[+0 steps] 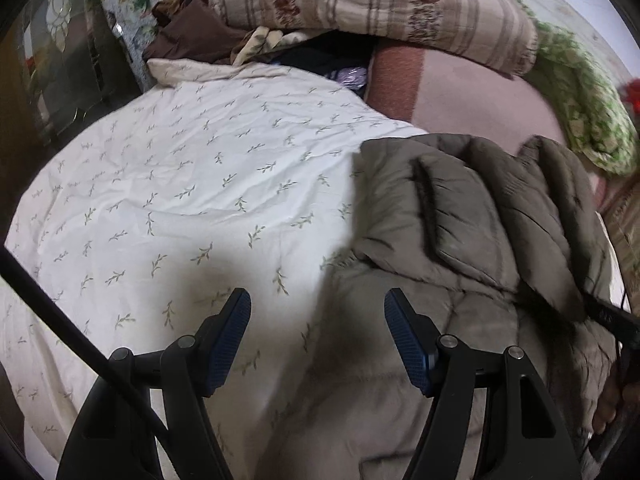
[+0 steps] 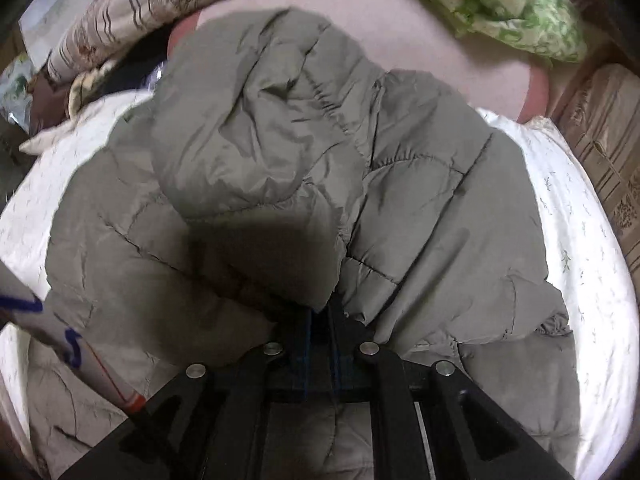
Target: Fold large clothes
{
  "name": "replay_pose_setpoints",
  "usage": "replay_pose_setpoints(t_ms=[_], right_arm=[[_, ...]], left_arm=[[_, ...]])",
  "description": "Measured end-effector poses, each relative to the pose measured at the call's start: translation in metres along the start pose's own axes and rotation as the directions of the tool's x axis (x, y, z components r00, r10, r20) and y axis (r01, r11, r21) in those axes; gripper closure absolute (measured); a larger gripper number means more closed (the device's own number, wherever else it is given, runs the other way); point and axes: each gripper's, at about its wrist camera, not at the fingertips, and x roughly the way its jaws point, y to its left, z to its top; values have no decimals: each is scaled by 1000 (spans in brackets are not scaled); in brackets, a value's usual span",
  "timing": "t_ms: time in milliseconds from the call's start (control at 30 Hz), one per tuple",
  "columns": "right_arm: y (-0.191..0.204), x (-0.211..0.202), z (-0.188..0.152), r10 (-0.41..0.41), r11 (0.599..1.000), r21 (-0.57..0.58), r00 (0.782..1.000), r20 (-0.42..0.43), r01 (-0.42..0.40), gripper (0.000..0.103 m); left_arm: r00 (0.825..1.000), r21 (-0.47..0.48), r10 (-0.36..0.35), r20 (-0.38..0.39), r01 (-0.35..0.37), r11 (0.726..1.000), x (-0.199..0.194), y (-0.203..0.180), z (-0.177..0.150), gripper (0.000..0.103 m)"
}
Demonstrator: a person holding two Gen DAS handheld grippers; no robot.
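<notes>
One grey puffer jacket (image 2: pixel 304 184) lies on a leaf-print bed sheet (image 1: pixel 180 184). Two claws: left claw (image 1: pixel 318 344) wide, empty; right claw (image 2: pixel 320 316) pinched on jacket fabric. Two pillows (image 1: pixel 376 12) far.

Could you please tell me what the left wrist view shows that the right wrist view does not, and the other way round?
Only the left wrist view shows the left gripper, its blue-padded jaws apart over the white leaf-print cover with nothing between them, and brown clothing heaped at the far side.

Only the right wrist view shows the right gripper, jaws together on a fold of the puffer jacket, and the jacket's bunched upper part.

Both show the grey-brown jacket, the leaf-print cover, the striped quilt and the green floral bedding.
</notes>
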Motion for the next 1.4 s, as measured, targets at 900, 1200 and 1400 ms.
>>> replay_pose_setpoints(t_ms=[900,1200,1400], right_arm=[[-80,17,53,28,999,38,990,138,-34,30],[-75,54,48,-35,999,26,985,171,31,15],[-68,27,51,-59,998,-1,981,187,60,16]], left_arm=[[995,259,-34,-98,58,964,134,-234,87,31],[1000,339,-3,30,-8,941,135,-247,71,26],[997,282,-74,26,64,957,83,-212,75,28]])
